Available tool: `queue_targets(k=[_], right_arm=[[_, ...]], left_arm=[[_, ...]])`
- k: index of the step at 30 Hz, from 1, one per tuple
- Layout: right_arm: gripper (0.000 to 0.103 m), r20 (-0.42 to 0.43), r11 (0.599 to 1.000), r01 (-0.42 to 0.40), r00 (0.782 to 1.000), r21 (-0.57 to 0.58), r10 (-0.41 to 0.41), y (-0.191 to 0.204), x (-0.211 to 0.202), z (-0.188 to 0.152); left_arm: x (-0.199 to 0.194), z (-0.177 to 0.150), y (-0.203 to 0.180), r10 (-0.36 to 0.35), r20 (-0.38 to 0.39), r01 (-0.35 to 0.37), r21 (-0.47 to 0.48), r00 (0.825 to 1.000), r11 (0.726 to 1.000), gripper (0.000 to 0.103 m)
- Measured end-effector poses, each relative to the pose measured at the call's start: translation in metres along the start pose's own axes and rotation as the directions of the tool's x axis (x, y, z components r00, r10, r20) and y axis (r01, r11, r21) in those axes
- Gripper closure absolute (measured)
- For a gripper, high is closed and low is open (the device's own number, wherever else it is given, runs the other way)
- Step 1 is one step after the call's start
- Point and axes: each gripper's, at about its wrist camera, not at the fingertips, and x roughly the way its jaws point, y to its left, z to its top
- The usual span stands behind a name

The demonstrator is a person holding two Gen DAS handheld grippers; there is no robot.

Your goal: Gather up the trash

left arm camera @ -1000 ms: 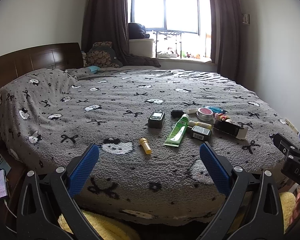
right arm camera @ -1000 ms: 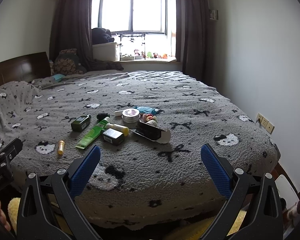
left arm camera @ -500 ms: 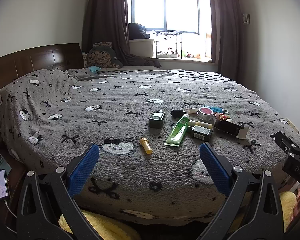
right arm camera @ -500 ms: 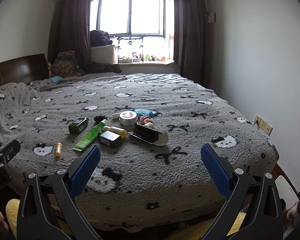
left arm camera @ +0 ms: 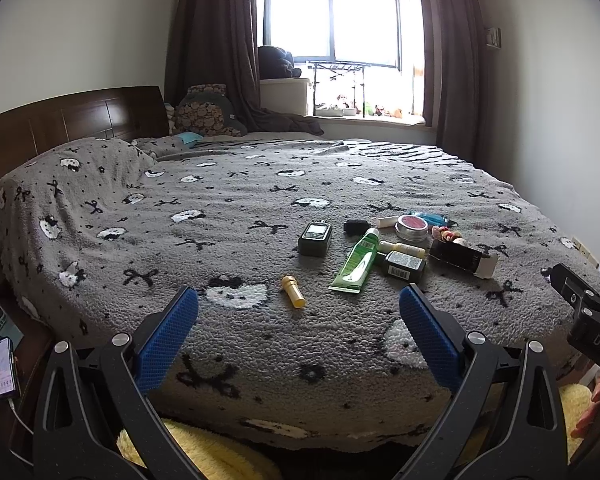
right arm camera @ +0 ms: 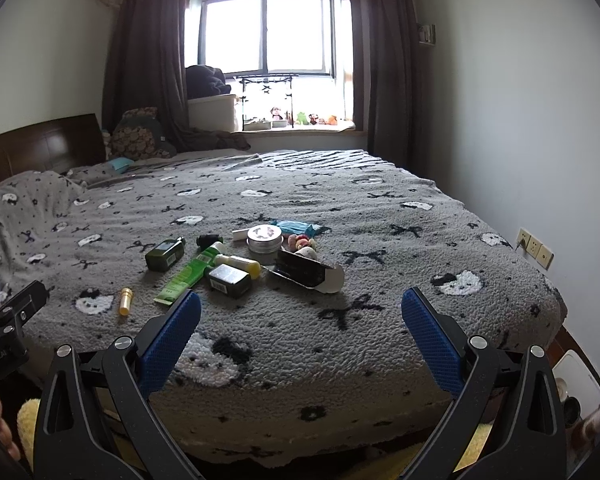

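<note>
Both my claws hang at the near edge of the bed point(left arm camera: 220, 208), gripping nothing. My left gripper point(left arm camera: 299, 322) has its blue pads spread wide apart at the bottom of its frame, and my right gripper point(right arm camera: 301, 320) is spread just as wide in its own view.

The trash sits in a loose cluster on the grey blanket, right of centre in the left view and left of centre in the right view. Nearest me, alone, lies a small yellow tube point(left arm camera: 293, 291). Up and to the right of it, a green tube point(left arm camera: 356, 261) points away from me, with a dark green bottle point(left arm camera: 315, 238) to its left. A small dark box point(left arm camera: 404, 266) touches the green tube's right side. Behind that is a round tin point(left arm camera: 411, 228), and a long black carton point(left arm camera: 462, 258) with a white end lies at the right of the pile.
</note>
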Motion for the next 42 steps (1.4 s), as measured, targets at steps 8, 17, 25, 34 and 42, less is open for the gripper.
queue_targets(k=[8,17,25,34,42], right_arm=[[0.003,-0.016,0.999,-0.039,0.999,0.026,0.039,-0.002,0.002,0.0],[0.003,-0.024,0.999,-0.019,1.0,0.045,0.02,-0.018,0.012,-0.004],[0.003,-0.117,0.998,0.003,0.993,0.064,0.005,-0.032,0.049,-0.017],[0.003,-0.224,0.995,-0.015,0.974,0.101,0.037,-0.048,0.117,-0.035],[0.008,-0.253,0.998,-0.061,0.966,-0.018,0.054,-0.034,0.176,-0.028]], left_arm=[[0.001,-0.001,0.002,0.0,0.0,0.0,-0.004,1.0,1.0,0.008],[0.019,-0.006,0.008,-0.03,-0.03,0.03,-0.009,0.999,1.0,0.008],[0.05,-0.019,0.019,-0.03,-0.084,0.03,-0.009,0.996,1.0,0.008],[0.121,-0.034,0.018,-0.056,-0.225,0.057,-0.001,0.973,0.998,0.008],[0.179,-0.029,0.02,-0.046,-0.297,0.056,0.026,0.954,0.998,0.02]])
